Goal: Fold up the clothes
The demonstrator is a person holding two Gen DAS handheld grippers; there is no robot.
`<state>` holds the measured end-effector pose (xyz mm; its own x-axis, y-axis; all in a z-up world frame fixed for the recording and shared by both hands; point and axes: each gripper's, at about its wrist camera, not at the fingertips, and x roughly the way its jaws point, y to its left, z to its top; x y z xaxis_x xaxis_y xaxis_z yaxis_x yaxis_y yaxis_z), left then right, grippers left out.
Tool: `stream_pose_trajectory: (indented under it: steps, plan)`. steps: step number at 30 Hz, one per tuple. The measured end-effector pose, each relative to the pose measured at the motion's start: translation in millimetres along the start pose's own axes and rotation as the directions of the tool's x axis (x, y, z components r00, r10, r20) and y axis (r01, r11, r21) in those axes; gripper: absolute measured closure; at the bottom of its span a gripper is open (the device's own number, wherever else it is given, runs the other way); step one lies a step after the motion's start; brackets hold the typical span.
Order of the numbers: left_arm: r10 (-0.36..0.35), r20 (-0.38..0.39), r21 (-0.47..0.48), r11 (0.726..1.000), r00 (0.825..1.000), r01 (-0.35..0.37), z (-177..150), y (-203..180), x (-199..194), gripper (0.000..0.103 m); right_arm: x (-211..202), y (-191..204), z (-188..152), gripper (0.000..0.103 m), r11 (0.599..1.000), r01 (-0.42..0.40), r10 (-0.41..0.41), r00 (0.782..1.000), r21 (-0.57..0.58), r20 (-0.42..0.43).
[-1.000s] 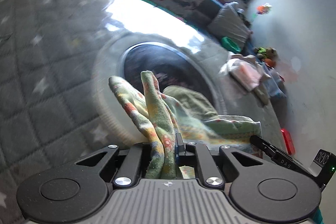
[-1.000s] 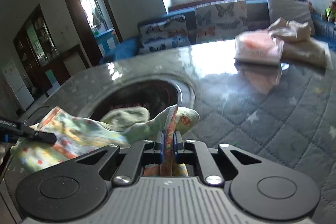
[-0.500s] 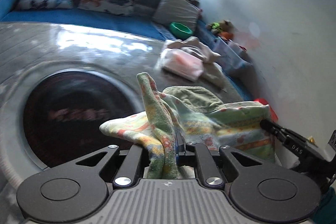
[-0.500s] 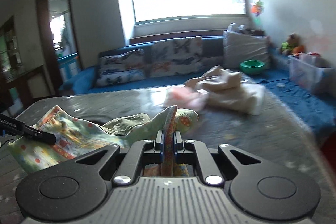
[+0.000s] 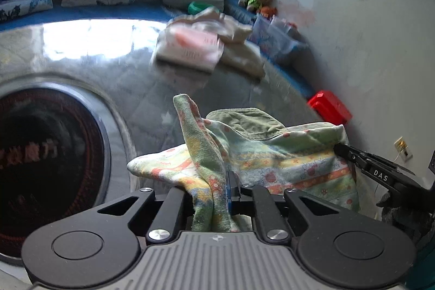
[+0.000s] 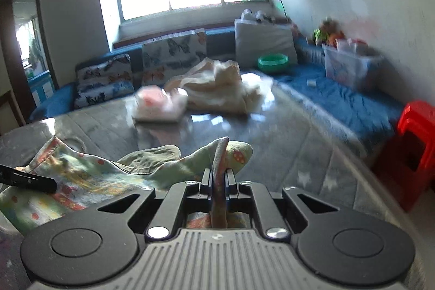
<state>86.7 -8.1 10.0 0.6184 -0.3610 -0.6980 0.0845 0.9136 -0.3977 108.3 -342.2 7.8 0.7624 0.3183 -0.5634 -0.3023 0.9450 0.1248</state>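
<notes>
A small green and yellow printed garment (image 5: 272,154) hangs stretched between my two grippers above the grey quilted table (image 5: 152,99). My left gripper (image 5: 217,184) is shut on one bunched edge of it. My right gripper (image 6: 218,178) is shut on the opposite edge, a thin fold standing up between its jaws. The garment also shows in the right wrist view (image 6: 81,175). The right gripper's tip shows at the right in the left wrist view (image 5: 353,154), and the left gripper's tip at the left in the right wrist view (image 6: 32,180).
A folded pink and white pile (image 6: 160,105) and a heap of cream clothes (image 6: 217,83) lie at the table's far side. A dark round inset (image 5: 40,159) sits in the table. A blue sofa (image 6: 339,99), green bowl (image 6: 273,62) and red stool (image 6: 413,151) stand beyond.
Both grippers have lifted and swung to the right with the garment still held. The view has turned from the round inset toward the clothes piles and the wall.
</notes>
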Motion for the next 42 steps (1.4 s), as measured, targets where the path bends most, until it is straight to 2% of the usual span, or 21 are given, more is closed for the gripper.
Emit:
stream_pose_trajectory:
  steps: [3,8,10,11,16,20,21,26,28,29,30,35,42]
  plan:
    - [0.023,-0.022,-0.002,1.000,0.999,-0.023,-8.0,6.7,8.3,0.092,7.4,-0.2,-11.1,0.096,1.000,0.017,-0.017,0.999,-0.003,-0.028]
    - [0.021,-0.049,-0.026,0.999,0.999,-0.023,-15.2,17.8,11.0,0.091,16.0,-3.3,-17.7,0.095,1.000,0.018,-0.017,0.998,0.014,-0.058]
    - [0.028,-0.061,-0.036,0.999,0.998,-0.030,-17.1,22.0,11.7,0.087,18.5,-1.0,-20.1,0.093,1.000,0.027,-0.027,0.997,-0.004,-0.074]
    - [0.032,-0.066,-0.041,0.999,0.997,-0.034,-18.0,24.2,11.8,0.080,19.7,0.3,-21.2,0.092,0.999,0.032,-0.034,0.996,-0.016,-0.080]
    - [0.039,-0.065,-0.049,0.998,0.997,-0.043,-17.2,29.8,9.0,0.076,23.4,-1.5,-23.6,0.083,0.998,0.050,-0.053,0.993,-0.029,-0.108]
    - [0.082,-0.053,-0.052,0.995,0.995,-0.084,-15.4,35.6,2.0,0.059,21.8,-0.2,-20.5,0.081,0.996,0.069,-0.074,0.993,-0.052,-0.096]
    - [0.095,-0.053,-0.055,0.994,0.994,-0.098,-14.6,37.7,0.1,0.058,21.3,1.2,-19.0,0.079,0.996,0.072,-0.077,0.993,-0.059,-0.090]
    - [0.167,-0.010,-0.038,0.985,0.986,-0.167,-8.6,42.3,-11.0,0.061,19.0,10.7,-10.4,0.077,0.996,0.043,-0.048,0.997,-0.076,-0.055]
    - [0.168,0.012,-0.034,0.985,0.986,-0.167,-4.7,40.4,-13.2,0.072,22.1,15.3,-8.3,0.077,0.997,0.008,-0.013,0.998,-0.072,-0.060]
    - [0.159,0.019,-0.030,0.987,0.987,-0.159,-2.5,38.0,-13.1,0.077,24.5,17.6,-7.7,0.077,0.998,-0.008,0.004,0.998,-0.067,-0.066]
    - [0.147,0.026,-0.025,0.989,0.989,-0.146,-0.2,35.1,-12.6,0.078,26.9,19.7,-7.6,0.077,0.998,-0.019,0.015,0.997,-0.067,-0.071]
    - [0.091,0.022,0.022,0.996,0.996,-0.092,9.1,15.5,2.6,0.079,44.1,28.2,-10.5,0.077,0.996,-0.041,0.033,0.994,-0.074,-0.103]
    - [0.072,-0.018,0.042,0.997,0.997,-0.071,20.6,2.5,35.1,0.079,56.2,27.1,-12.3,0.077,0.996,-0.029,0.018,0.992,-0.083,-0.124]
